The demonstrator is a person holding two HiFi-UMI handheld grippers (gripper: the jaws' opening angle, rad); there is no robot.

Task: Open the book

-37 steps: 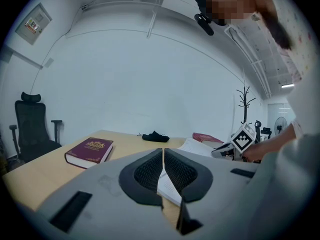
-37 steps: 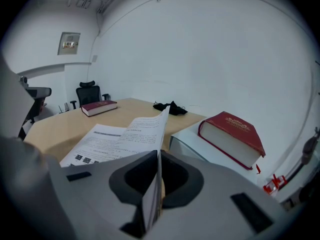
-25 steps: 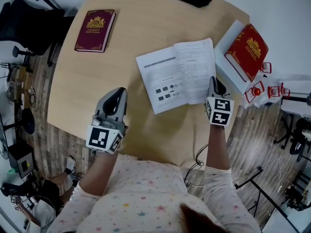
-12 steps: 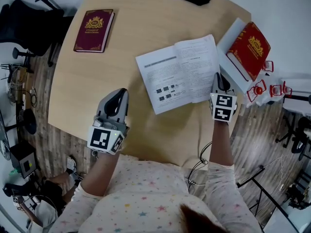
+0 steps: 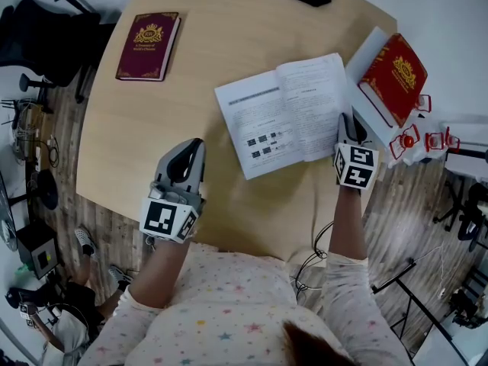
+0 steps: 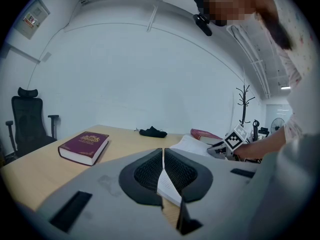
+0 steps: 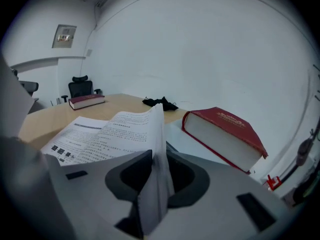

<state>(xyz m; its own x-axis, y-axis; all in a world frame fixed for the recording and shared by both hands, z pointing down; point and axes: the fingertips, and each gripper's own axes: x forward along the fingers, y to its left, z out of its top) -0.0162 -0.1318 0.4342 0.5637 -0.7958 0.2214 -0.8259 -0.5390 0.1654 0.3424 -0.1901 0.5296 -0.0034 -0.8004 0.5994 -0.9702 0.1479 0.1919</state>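
Jaws of the right gripper (image 7: 157,176) pinch a thin sheaf of limp printed pages (image 7: 159,134) at the right edge of the open book (image 5: 282,113), which lies flat on the pale wood counter (image 5: 229,21). The left gripper (image 6: 163,171) has its ribbed dark jaws pressed together, empty. Since a second ago the right gripper has drifted slightly outward. The pages' lower edge is hidden in its jaws.

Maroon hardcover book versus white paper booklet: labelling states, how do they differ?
The maroon hardcover book lies closed, untouched; the white paper booklet lies open, its right page pinched in the right gripper. The book is thick, the booklet thin. Both rest on the wooden table.
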